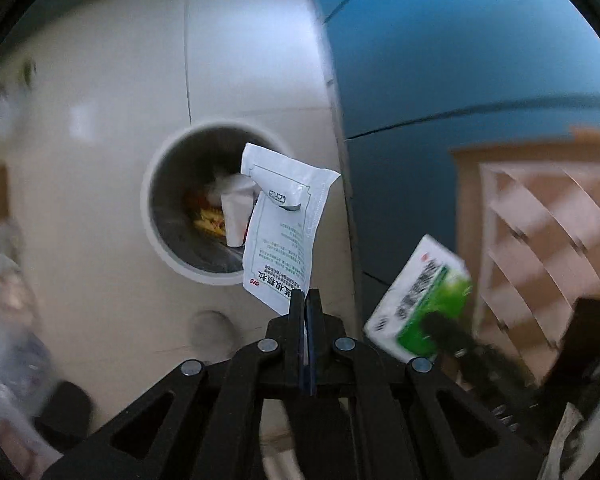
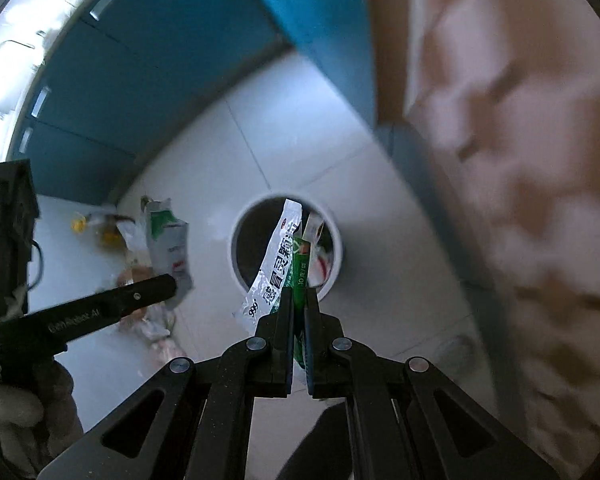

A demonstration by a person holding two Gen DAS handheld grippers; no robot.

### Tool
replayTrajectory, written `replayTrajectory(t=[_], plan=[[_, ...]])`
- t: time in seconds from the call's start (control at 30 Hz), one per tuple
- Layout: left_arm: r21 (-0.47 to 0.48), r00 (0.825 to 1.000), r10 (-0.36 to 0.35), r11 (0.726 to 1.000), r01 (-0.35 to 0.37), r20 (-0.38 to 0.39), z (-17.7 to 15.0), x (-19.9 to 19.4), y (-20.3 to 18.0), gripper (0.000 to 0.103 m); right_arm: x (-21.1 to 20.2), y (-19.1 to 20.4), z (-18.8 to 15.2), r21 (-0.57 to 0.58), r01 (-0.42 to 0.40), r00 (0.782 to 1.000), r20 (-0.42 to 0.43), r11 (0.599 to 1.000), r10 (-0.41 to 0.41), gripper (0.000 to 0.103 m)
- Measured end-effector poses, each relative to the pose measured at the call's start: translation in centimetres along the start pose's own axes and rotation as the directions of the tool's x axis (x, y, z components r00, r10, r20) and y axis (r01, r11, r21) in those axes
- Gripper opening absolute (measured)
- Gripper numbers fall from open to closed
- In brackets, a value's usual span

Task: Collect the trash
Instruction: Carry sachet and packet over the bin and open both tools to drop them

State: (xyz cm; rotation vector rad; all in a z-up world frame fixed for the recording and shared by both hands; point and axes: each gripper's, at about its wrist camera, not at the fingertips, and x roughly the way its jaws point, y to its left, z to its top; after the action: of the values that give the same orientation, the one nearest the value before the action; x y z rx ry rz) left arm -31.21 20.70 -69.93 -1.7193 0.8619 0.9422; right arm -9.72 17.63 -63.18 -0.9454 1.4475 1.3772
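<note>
Litter [image 2: 140,264] lies loose on the pale floor [image 2: 220,152] at the left of your right wrist view, beside the blue cabinets [image 2: 148,48], with your left gripper [image 2: 172,286] crossing in front of it. That gripper's fingers are clamped on a white sachet [image 1: 284,232], pinched by its lower edge, its long axis running up and away from the tips. In your left wrist view the sachet overlaps the right rim of the round bin [image 1: 168,216], which already holds scraps.

Moving right, your right gripper [image 2: 299,300] is squeezed shut on a green-and-white box [image 2: 300,272], end-on between the pads, long axis pointing straight at the bin mouth. Both grippers tilt steeply downward. Your right looks better centred over the opening; your left probably needs a nudge leftward before you let go.
</note>
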Motion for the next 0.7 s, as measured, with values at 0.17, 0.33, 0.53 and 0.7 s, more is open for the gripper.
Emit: replayTrajectory(t=[0.17, 0.33, 0.53, 0.7], plan=[[-0.09, 0.996, -0.059, 0.995, 0.053, -0.069, 3.6, 8.1, 6.9, 0.0, 13.0, -0.9, 0.6, 0.017, -0.02, 0.996, -0.084, 1.0, 0.021, 0.004], [-0.132, 0.992, -0.043, 0.991, 0.026, -0.122, 5.5, 13.1, 10.1, 0.001, 23.1, -1.7, 1.1, 0.016, -0.045, 0.989, -0.14, 0.999, 0.047, 0.004], [-0.107, 0.995, 0.069, 0.991, -0.077, -0.075, 5.7, 12.7, 11.2, 0.096, 29.2, -2.1, 1.9, -0.011, -0.024, 0.976, -0.218, 1.0, 0.021, 0.01], [-0.098, 0.988, 0.156, 0.983, -0.156, -0.007, 4.5, 9.3, 11.5, 0.098, 30.1, -1.1, 2.5, -0.034, 0.006, 0.976, -0.215, 0.999, -0.013, 0.038]])
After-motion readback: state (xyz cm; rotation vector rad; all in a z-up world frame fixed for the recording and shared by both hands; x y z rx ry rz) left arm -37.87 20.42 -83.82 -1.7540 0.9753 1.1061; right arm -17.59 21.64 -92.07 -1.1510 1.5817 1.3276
